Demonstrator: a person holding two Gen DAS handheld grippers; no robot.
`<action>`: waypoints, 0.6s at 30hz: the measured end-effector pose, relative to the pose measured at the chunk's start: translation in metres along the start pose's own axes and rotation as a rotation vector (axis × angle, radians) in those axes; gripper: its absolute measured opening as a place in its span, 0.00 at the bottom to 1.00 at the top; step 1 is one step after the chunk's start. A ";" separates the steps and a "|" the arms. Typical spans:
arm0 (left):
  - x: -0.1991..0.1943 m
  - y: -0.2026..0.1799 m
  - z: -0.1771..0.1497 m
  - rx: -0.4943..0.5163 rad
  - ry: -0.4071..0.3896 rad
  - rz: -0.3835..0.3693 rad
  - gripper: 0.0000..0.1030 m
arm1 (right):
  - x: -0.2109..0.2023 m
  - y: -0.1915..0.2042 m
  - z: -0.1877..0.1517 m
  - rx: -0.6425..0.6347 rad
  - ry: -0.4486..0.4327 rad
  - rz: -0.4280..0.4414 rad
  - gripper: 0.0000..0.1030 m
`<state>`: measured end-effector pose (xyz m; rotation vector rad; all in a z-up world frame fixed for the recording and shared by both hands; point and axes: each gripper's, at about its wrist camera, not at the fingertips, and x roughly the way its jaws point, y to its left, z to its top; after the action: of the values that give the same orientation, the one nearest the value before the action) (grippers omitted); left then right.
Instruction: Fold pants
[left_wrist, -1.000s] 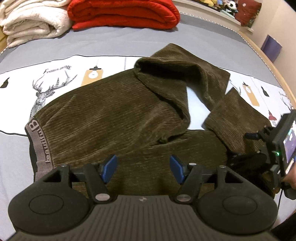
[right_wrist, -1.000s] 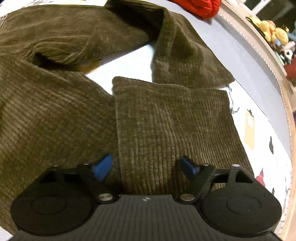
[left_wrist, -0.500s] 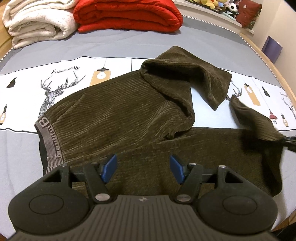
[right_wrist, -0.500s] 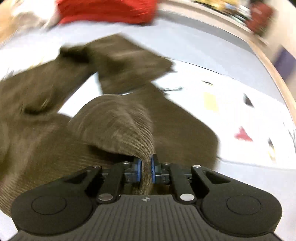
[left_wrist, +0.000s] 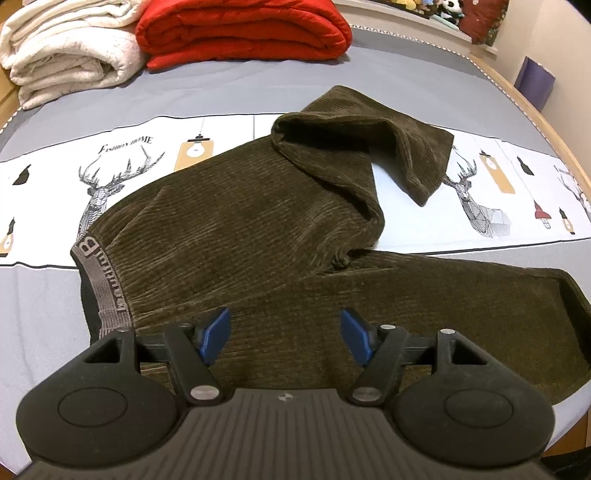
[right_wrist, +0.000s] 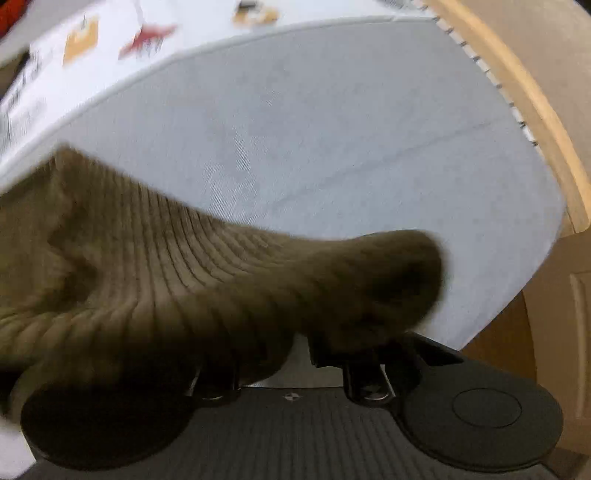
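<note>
Corduroy pants (left_wrist: 236, 229) in dark olive-brown lie spread across the grey bed (left_wrist: 229, 96), over its white printed band of stags and lamps. The grey lettered waistband (left_wrist: 101, 280) sits at the left; the far leg is doubled back on itself in a loose hump, while the near leg runs out flat to the right. The left gripper (left_wrist: 284, 336) hovers just above the near leg with its blue pads (left_wrist: 216, 334) spread wide and nothing between them. In the blurred right wrist view, the right gripper (right_wrist: 291, 354) has the hem of a pant leg bunched over its fingers; its jaws have just been easing apart a little, and whether they clamp the cloth I cannot tell. At the head of the bed sit a folded red quilt (left_wrist: 243, 29) and a folded cream fleece blanket (left_wrist: 66, 48).
</note>
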<state>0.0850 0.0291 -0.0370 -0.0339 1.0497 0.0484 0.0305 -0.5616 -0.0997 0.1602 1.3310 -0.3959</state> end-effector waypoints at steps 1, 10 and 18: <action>0.001 -0.002 0.000 0.008 0.002 0.003 0.71 | -0.004 -0.007 0.000 0.024 -0.024 0.030 0.20; 0.014 -0.016 0.000 0.055 0.023 0.018 0.73 | -0.010 -0.082 0.007 0.430 -0.141 -0.065 0.24; 0.023 -0.024 -0.004 0.095 0.057 -0.012 0.75 | 0.006 -0.082 0.008 0.425 -0.107 0.012 0.54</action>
<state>0.0942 0.0058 -0.0586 0.0442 1.1076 -0.0136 0.0084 -0.6408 -0.0944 0.4941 1.1270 -0.6651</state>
